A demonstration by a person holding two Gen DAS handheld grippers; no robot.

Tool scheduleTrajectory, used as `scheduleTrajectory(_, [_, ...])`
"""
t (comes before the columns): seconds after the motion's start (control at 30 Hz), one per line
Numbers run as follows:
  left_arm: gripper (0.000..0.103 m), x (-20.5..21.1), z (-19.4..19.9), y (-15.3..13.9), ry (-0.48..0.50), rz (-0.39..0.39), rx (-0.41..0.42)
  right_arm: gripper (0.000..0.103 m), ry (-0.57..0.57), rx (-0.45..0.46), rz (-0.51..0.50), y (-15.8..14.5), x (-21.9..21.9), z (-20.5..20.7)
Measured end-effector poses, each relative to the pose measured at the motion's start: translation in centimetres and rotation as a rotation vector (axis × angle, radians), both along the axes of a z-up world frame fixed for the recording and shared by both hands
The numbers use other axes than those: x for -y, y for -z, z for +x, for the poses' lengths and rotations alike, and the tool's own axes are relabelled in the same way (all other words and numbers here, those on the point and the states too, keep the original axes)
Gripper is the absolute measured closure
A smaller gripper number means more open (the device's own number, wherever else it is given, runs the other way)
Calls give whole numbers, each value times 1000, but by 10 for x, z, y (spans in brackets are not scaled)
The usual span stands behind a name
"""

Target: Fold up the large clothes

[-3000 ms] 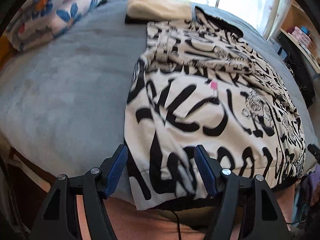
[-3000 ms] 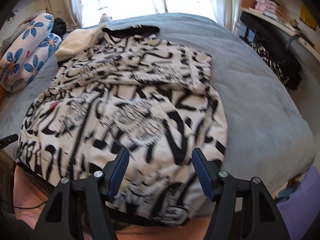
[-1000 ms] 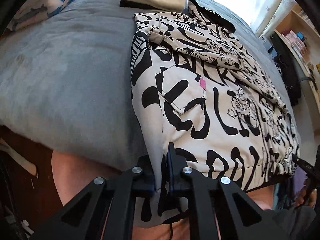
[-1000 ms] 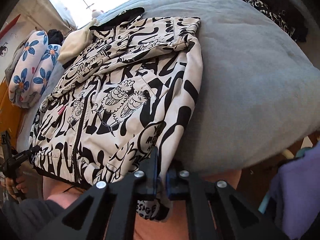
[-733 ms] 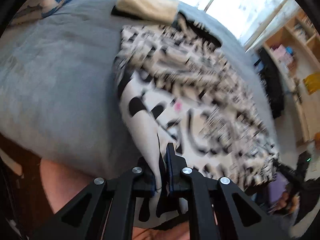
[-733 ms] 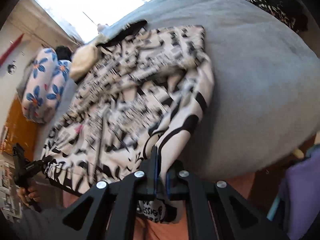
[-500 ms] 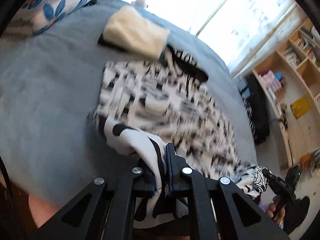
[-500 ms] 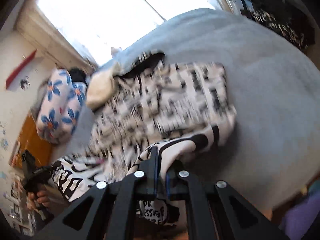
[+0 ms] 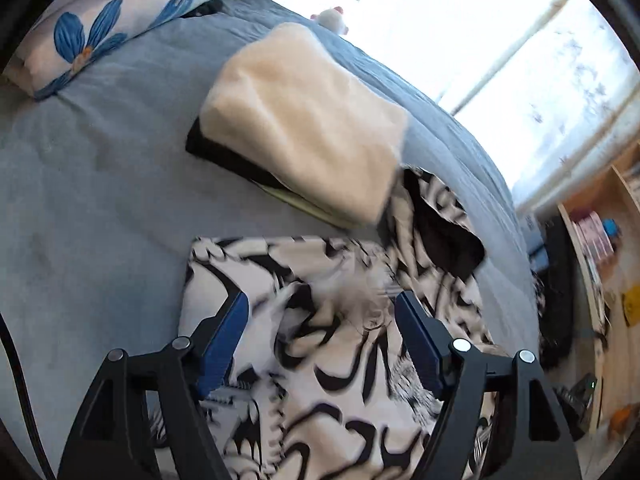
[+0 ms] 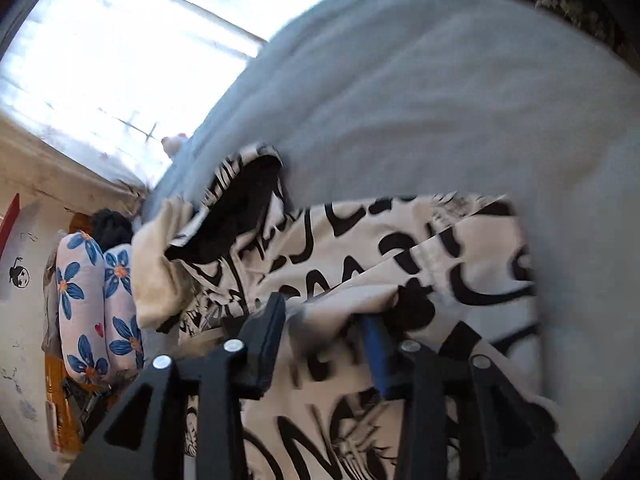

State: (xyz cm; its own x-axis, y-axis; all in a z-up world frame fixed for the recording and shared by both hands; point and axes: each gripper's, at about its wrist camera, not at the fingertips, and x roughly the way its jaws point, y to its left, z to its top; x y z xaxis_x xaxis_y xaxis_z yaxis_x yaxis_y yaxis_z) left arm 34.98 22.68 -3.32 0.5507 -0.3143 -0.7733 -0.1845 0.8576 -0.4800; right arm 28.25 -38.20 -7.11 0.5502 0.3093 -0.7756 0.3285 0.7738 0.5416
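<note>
Cream cotton jacket w/ black graffiti print point(image 9: 320, 344) lies doubled over on grey bed cover point(image 9: 100, 200), right under & ahead of both claws. Left gripper point(image 9: 322, 328) jaws opening, already wide, cloth below them but not pinched. Right gripper point(image 10: 324, 340) jaws opening too, narrower, loose fold between pads, no squeeze seen. Looks like bottom-to-top fold is laid; black-lined hood point(image 10: 236, 200) ahead of right claw sticks out, prob. tuck + smoothing left. Folded fluffy cream blanket point(image 9: 304, 120) ahead of left claw
</note>
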Motion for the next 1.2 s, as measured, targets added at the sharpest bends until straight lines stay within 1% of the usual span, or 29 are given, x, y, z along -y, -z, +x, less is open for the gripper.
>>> scheduleTrajectory(0.03, [29,2,9,7,19,9,-12,56,-16,3,-38,2,-4,6])
scheduleTrajectory(0.07, [29,5,15,14,36,34,-28,56,-33,7,-62,4,-7,6])
scheduleTrajectory(0.13, [29,12,24,26,66,115,-47,55,-78,22,-110,6,-12,12])
scheduleTrajectory(0.2, [29,18,27,35,111,168,-51,53,-111,23,-181,7,-15,18])
scheduleTrajectory(0.3, [29,27,34,51,184,220,-60,53,-173,-5,-329,16,-18,30])
scheduleTrajectory(0.33, [29,29,36,56,195,236,-64,53,-191,-17,-349,20,-17,34])
scheduleTrajectory(0.47, [29,40,45,76,250,291,-89,53,-253,-66,-366,44,-14,48])
scheduleTrajectory(0.53, [29,44,50,85,270,316,-101,53,-266,-87,-349,56,-11,53])
scheduleTrajectory(0.6, [29,49,53,96,295,334,-109,53,-267,-91,-299,67,-6,57])
scheduleTrajectory(0.63, [35,53,54,100,302,337,-109,53,-262,-90,-288,70,-6,58])
scheduleTrajectory(0.67, [51,56,54,103,318,331,-102,53,-257,-82,-275,74,-5,58])
scheduleTrajectory(0.73, [71,62,53,104,341,306,-88,53,-249,-61,-274,76,-5,56])
scheduleTrajectory(0.77, [77,66,51,102,334,335,-77,56,-253,-54,-286,76,-7,54])
scheduleTrajectory(0.8, [86,71,49,100,329,374,-62,74,-264,-47,-301,75,-11,51])
scheduleTrajectory(0.83, [94,75,47,97,321,423,-46,86,-272,-50,-313,75,-15,49])
scheduleTrajectory(0.87, [96,77,45,93,315,454,-34,93,-263,-51,-352,73,-17,45])
scheduleTrajectory(0.9, [97,79,43,88,304,465,-23,94,-254,-41,-381,69,-20,42])
scheduleTrajectory(0.93, [98,79,41,82,290,467,-10,94,-233,-10,-396,62,-20,37])
scheduleTrajectory(1.03, [98,72,39,58,252,436,51,95,-158,108,-377,29,-14,25])
scheduleTrajectory(1.1, [98,72,43,46,228,458,99,95,-130,152,-389,17,-13,27])
scheduleTrajectory(1.17, [98,78,52,46,207,490,124,95,-113,170,-397,14,-12,37])
scheduleTrajectory(1.2, [98,82,58,49,198,505,125,95,-98,160,-389,19,-10,46])
